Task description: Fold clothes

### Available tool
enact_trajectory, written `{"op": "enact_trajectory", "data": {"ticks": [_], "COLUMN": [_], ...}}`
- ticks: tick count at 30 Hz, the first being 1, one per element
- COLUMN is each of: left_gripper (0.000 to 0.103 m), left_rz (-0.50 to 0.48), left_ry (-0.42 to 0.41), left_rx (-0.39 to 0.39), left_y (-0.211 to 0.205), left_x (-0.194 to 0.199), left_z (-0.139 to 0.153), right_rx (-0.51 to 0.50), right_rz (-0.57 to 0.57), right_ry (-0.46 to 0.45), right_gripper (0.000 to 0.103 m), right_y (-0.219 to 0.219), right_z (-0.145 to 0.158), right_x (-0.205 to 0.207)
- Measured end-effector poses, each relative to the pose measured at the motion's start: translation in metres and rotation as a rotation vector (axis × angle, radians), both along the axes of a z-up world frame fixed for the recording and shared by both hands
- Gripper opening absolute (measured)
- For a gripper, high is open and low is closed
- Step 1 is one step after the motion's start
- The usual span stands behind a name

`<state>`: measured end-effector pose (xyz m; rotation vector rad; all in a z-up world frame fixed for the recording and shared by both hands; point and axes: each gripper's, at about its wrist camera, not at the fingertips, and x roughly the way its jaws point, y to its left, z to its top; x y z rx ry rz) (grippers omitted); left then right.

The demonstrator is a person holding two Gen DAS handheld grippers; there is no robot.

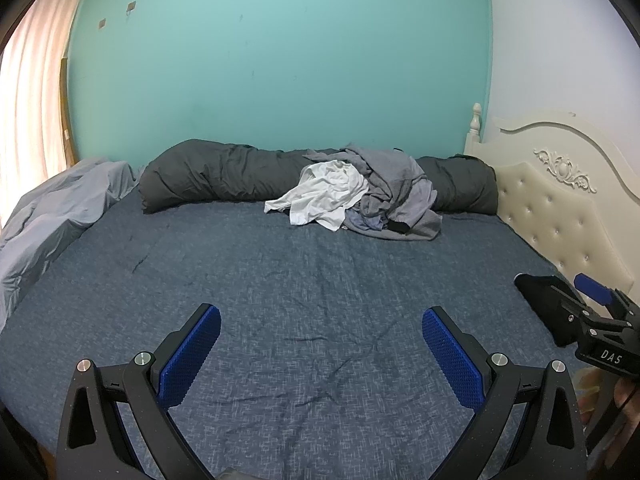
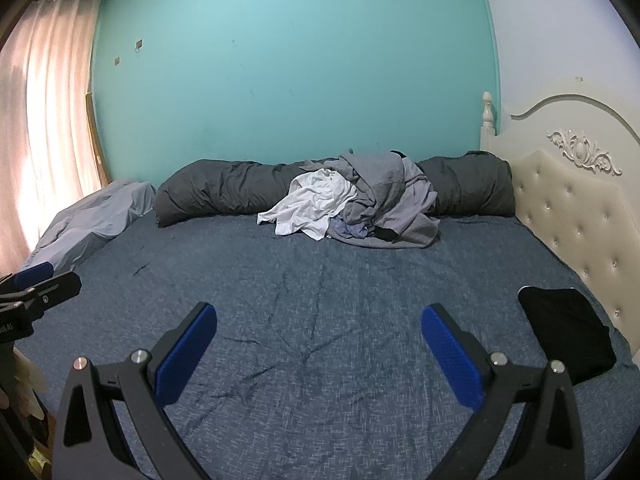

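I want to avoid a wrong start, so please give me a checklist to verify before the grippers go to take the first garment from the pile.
1. Left gripper open and holding nothing: ok.
2. Right gripper open and holding nothing: ok.
3. Pile of clothes in view at the far side of the bed: ok.
4. White garment on top, free to take: ok.
5. Blue sheet bare between grippers and pile: ok.
6. Black folded garment lies apart, by the headboard: ok.

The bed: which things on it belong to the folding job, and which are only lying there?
For the job:
- pile of clothes
- white shirt in that pile
- black folded garment

Only lying there:
- dark grey rolled quilt
- light grey blanket
- blue sheet
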<state>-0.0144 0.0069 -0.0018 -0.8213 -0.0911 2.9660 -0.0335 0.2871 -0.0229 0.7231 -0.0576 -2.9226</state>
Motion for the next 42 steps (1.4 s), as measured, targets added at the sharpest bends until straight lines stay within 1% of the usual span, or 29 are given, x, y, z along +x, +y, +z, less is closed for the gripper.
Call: {"op": "enact_trajectory", "data": {"ticks": [7, 11, 16, 19, 21, 25, 27, 29, 31, 34, 38, 42], "left_gripper": [0.103, 0.103, 0.103, 0.103, 0.103, 0.103, 0.103, 0.103, 0.103, 0.103, 0.103, 0.103], "left_rz": [-0.006, -0.006, -0.005, 0.001, 0.002, 0.0, -0.006, -0.015, -0.016, -0.017, -0.019, -0.026], "left_ry": [-0.025, -0.026, -0.025, -0.023, -0.025, -0.023, -0.025, -0.024, -0.024, -0.031, -0.082, -0.122], "left_rx": [0.009, -0.011, 0.001, 0.017, 0.022, 0.023, 0.022, 0.018, 0.018, 0.017, 0.016, 0.025], "left_y": [0.0, 0.002, 0.002, 0.001, -0.001, -0.001, 0.0, 0.001, 0.009, 0.016, 0.019, 0.019], "left_x": [-0.018, -0.034, -0.066, -0.095, -0.116, -0.168, -0.2, -0.234, -0.269, -0.307, -0.357, -0.395], "left_z": [-0.01, -0.02, -0.033, -0.046, -0.054, -0.073, -0.084, -0.095, -0.105, -0.116, -0.131, -0.139], "right_rx": [-0.003, -0.009, -0.012, -0.004, 0.007, 0.021, 0.025, 0.05, 0.064, 0.07, 0.068, 0.07], "right_rz": [0.003, -0.005, -0.012, -0.014, -0.015, -0.009, 0.004, 0.015, 0.02, 0.023, 0.019, 0.02], "right_ry": [-0.021, -0.038, -0.054, -0.066, -0.069, -0.071, -0.066, -0.06, -0.063, -0.076, -0.098, -0.101], "right_gripper": [0.103, 0.103, 0.103, 0.103, 0.103, 0.103, 0.103, 0.103, 0.103, 0.103, 0.103, 0.103], "right_y": [0.005, 0.013, 0.024, 0.028, 0.031, 0.035, 0.035, 0.033, 0.033, 0.034, 0.038, 0.037], "right_z": [-0.014, -0.025, -0.041, -0.053, -0.062, -0.081, -0.093, -0.104, -0.114, -0.127, -0.136, -0.136], "right_x": [-0.013, -0.029, -0.066, -0.091, -0.113, -0.164, -0.193, -0.222, -0.254, -0.297, -0.357, -0.399]}}
